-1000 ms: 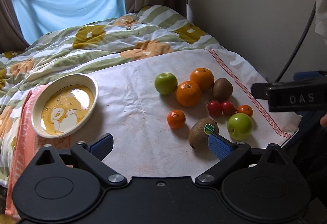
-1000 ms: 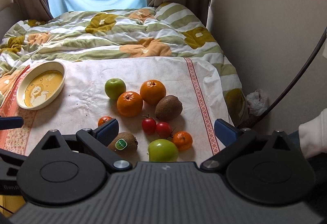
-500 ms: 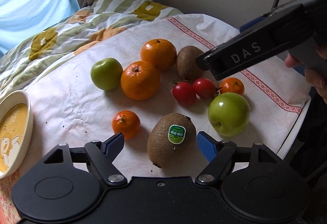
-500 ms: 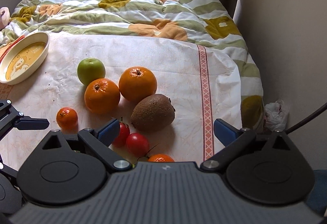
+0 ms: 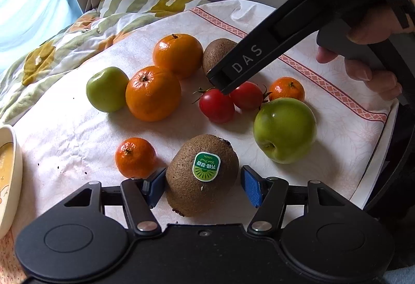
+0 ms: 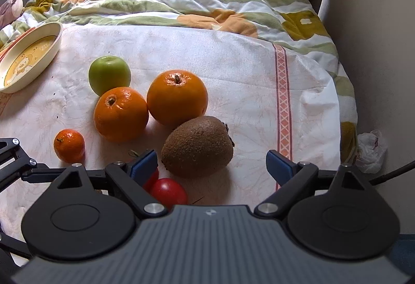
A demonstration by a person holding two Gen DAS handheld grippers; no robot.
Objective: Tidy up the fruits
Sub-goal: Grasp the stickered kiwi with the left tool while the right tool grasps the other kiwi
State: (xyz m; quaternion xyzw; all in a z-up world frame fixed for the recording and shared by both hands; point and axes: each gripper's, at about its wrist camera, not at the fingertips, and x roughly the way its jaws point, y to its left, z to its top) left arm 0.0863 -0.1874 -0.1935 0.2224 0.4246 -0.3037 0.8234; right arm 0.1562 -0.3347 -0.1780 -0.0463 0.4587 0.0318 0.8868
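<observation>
Low in the left wrist view, the left gripper (image 5: 202, 186) stands with jaws spread around the stickered kiwi (image 5: 202, 174): soft, fuzzy, best squeezed gently across its middle. The right gripper (image 6: 211, 163), jaws wide, straddles the other kiwi (image 6: 198, 146).

Both the left gripper (image 5: 203, 185) and right gripper (image 6: 212, 164) point forward and down, jaws spread wide.

Counting it up – two green apples (image 5: 284, 129), two kiwis (image 5: 202, 175), two big oranges (image 5: 153, 92), two mandarins (image 5: 135, 157), two tomatoes (image 5: 216, 105), one plate (image 6: 27, 56).
</observation>
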